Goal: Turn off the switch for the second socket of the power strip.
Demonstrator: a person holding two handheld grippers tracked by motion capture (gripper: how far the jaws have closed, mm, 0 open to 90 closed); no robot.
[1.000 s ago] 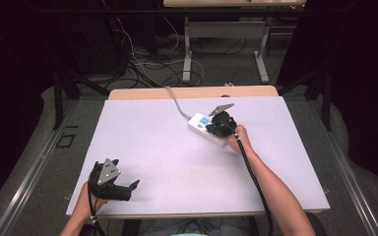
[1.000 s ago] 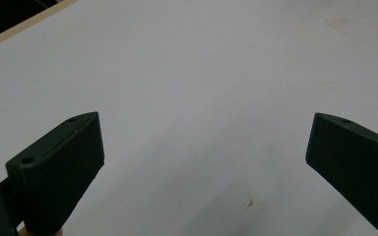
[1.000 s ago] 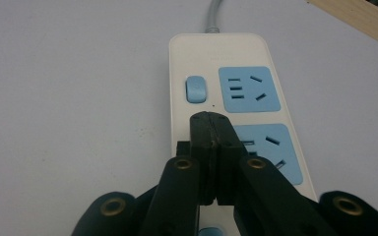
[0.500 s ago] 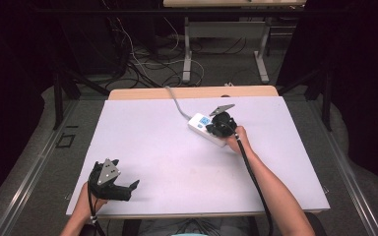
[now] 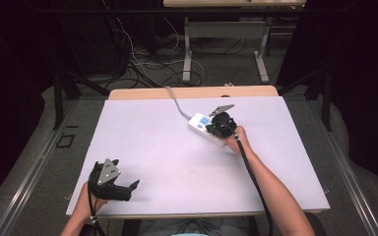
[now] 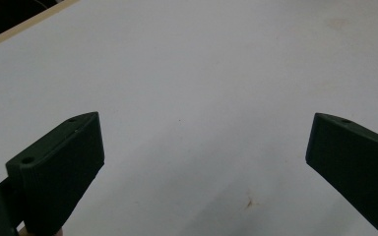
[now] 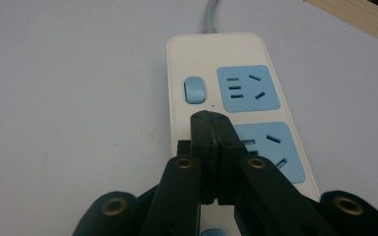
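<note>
A: Where is the white plastic power strip with blue sockets [image 5: 207, 129]?

B: It lies flat on the big white table top [image 5: 177, 162], on the far side and a little to the right. Its grey cord [image 5: 175, 102] runs away from it toward the far edge of the table.

A: What is the right gripper [image 7: 211, 123] doing?

B: It is right over the strip. Its two black jaws are clenched tight together, with no gap and nothing between them. In the right gripper view the closed tip points at the white part of the strip just below the small blue switch [image 7: 193, 89], with a blue socket [image 7: 270, 150] beside it. I cannot tell if the tip really presses on the strip or just hangs over it.

A: And from the high view?

B: There the right gripper [image 5: 220, 124] covers the near end of the strip, and the person's right hand holds it.

A: What about the left gripper [image 5: 120, 186]?

B: It is at the near left of the table, well apart from the strip. Its jaws stand wide apart with only bare white table between them. It holds nothing and touches nothing.
</note>
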